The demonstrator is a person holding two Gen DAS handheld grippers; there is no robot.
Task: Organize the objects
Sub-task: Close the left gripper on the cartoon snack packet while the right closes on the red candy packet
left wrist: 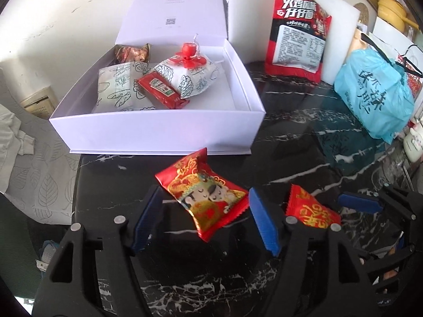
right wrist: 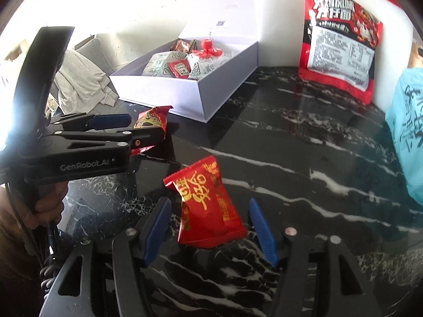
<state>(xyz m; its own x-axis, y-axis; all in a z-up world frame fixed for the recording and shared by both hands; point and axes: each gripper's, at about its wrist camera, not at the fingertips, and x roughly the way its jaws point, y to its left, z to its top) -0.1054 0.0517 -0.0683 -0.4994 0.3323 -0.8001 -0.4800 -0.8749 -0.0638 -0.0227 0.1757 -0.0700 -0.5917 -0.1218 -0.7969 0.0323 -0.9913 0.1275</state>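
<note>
Left gripper: the left gripper [left wrist: 205, 218] stands with its blue pads apart on either side of a red packet with a cartoon couple [left wrist: 205, 198]; neither pad visibly presses the wrapper, though whether the right-hand pad brushes its edge cannot be told.
Right gripper: the right gripper [right wrist: 208, 233] also stands parted, a red packet with gold lettering [right wrist: 208, 211] between its pads with a gap showing on both sides.
Surface: both packets lie over a black marble-patterned table [right wrist: 304, 163]; whether they rest on it or hang just above it is unclear.
Box: beyond the grippers an open white box [left wrist: 158, 129] sits on the table, lid raised, holding two white patterned pouches [left wrist: 119, 87], a ketchup sachet [left wrist: 161, 92], a brown foil sweet [left wrist: 132, 52] and a red plastic ornament [left wrist: 189, 52].
Background: a large red noodle bag [left wrist: 298, 39] leans against a white board; a blue plastic bag [left wrist: 375, 97] sits beside it.
Hidden: in the right wrist view the left gripper's body covers most of the couple packet; a person's hand [right wrist: 45, 200] on its grip is partly cut off and dark.
</note>
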